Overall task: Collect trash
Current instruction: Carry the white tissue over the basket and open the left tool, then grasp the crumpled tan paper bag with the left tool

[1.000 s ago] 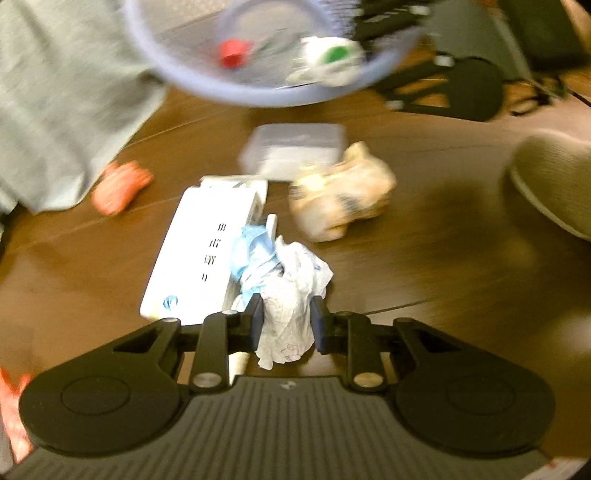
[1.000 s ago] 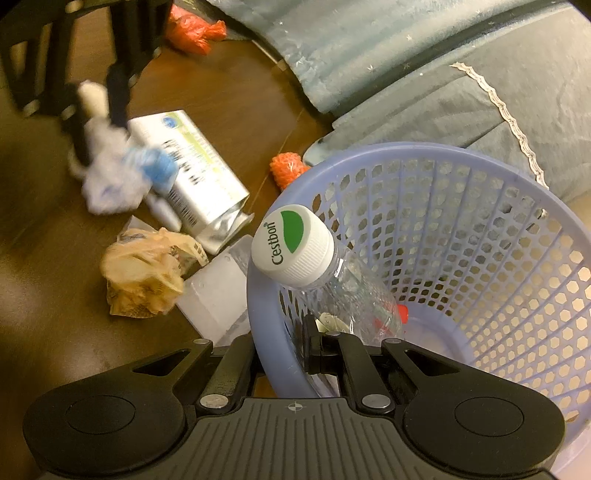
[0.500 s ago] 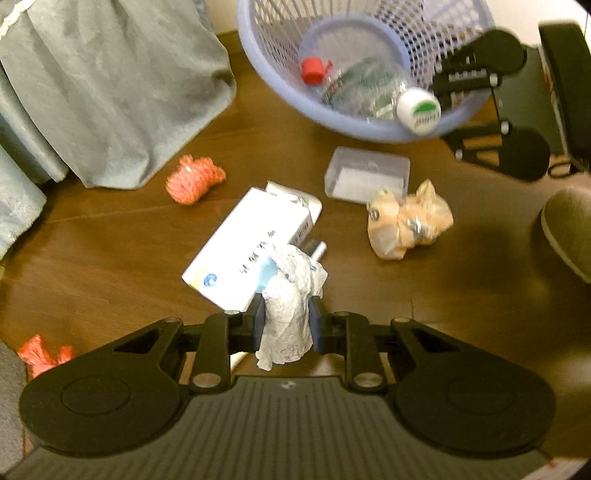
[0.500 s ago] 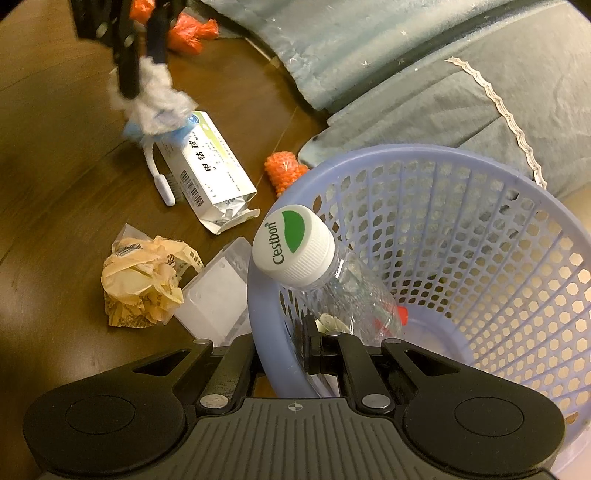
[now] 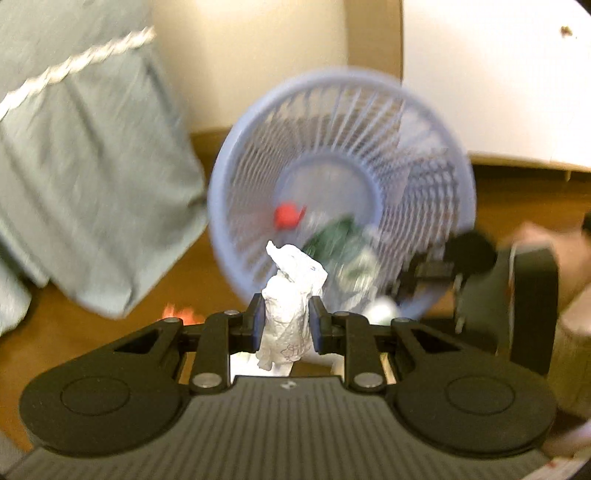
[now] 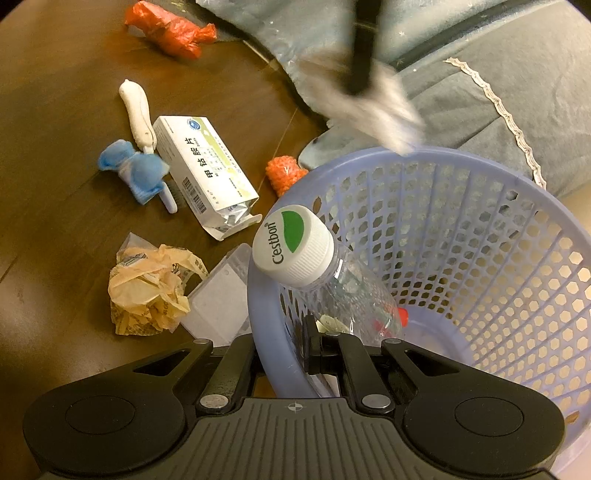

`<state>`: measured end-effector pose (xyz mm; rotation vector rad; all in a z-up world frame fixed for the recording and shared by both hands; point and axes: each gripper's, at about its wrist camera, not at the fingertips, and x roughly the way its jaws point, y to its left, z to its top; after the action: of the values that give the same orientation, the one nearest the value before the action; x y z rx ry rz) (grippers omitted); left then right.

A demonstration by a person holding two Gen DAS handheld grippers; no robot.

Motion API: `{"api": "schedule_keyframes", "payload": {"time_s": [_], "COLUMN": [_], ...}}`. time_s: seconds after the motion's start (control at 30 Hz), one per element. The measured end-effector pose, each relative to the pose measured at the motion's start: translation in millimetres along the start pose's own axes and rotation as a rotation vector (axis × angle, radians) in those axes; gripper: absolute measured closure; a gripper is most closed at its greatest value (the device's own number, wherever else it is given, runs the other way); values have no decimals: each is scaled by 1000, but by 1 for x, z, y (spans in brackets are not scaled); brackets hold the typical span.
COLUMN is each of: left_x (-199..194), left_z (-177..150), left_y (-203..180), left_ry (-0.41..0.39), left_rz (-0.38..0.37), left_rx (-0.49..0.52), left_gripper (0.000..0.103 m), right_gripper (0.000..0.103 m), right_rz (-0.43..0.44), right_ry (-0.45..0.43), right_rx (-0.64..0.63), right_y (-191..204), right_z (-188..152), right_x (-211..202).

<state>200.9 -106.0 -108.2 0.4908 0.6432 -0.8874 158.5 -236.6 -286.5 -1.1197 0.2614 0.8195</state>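
Note:
My left gripper [image 5: 286,321] is shut on a crumpled white paper wad [image 5: 291,280], held up in front of the mouth of the lavender mesh basket [image 5: 225,166]. In the right wrist view that wad [image 6: 373,107] is a blur just above the basket's far rim. My right gripper [image 6: 284,350] is shut on the basket's near rim [image 6: 264,295] and holds it tilted. Inside lie a clear bottle with a white and green cap [image 6: 291,245] and a small red cap [image 5: 286,216].
On the brown floor lie a medicine box [image 6: 207,173], a blue wad [image 6: 136,171] on a white stick, a yellow wrapper [image 6: 147,291], a clear plastic box [image 6: 221,299], an orange net ball [image 6: 284,173] and red plastic [image 6: 170,31]. Grey-green cloth [image 6: 480,74] hangs behind.
My left gripper has risen with the paper wad from the floor by the medicine box up to the basket's mouth. The blue wad dropped off and stays on the floor. The right gripper kept still.

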Motion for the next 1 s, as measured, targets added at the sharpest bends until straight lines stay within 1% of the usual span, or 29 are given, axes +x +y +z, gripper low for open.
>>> {"api": "schedule_keyframes", "payload": {"time_s": [0.07,0.1,0.17,0.2,0.27,0.37,0.43,0.6,0.73,0.87,1.0], "left_x": [9,14,27,32,35,24,18,11,15,22,26], "left_z": [20,28,39,42,43,31,17,-28,-57,-71,-81], "left_y": [-5,-6,-7,-4,3,10,15,23,13,0,-15], "left_ry": [-38,-61,-83,-89,-90,-83,-52,37,100,127,136], "left_rz": [-2,-11,-11,-2,8,50,68,101,83,51,20], "left_rx": [2,2,-1,-21,-61,-52,-47,-74,-38,-27,15], "left_gripper": [78,74,52,45,46,46,46,46,47,47,47], "right_gripper": [100,100,100,100,100,100,100,100,100,100,100], "right_rz": [0,1,2,2,2,1,1,6,8,9,8], "right_ry": [-2,-2,-2,-2,-3,-6,-5,-8,-7,-11,-13], "right_rx": [3,5,2,3,6,8,11,2,-3,-10,-11], "right_y": [0,1,1,1,1,1,1,1,2,1,1], "right_z": [1,1,1,1,2,3,4,3,5,4,3], "right_x": [0,-1,-1,-1,-1,0,1,1,3,1,0]}}
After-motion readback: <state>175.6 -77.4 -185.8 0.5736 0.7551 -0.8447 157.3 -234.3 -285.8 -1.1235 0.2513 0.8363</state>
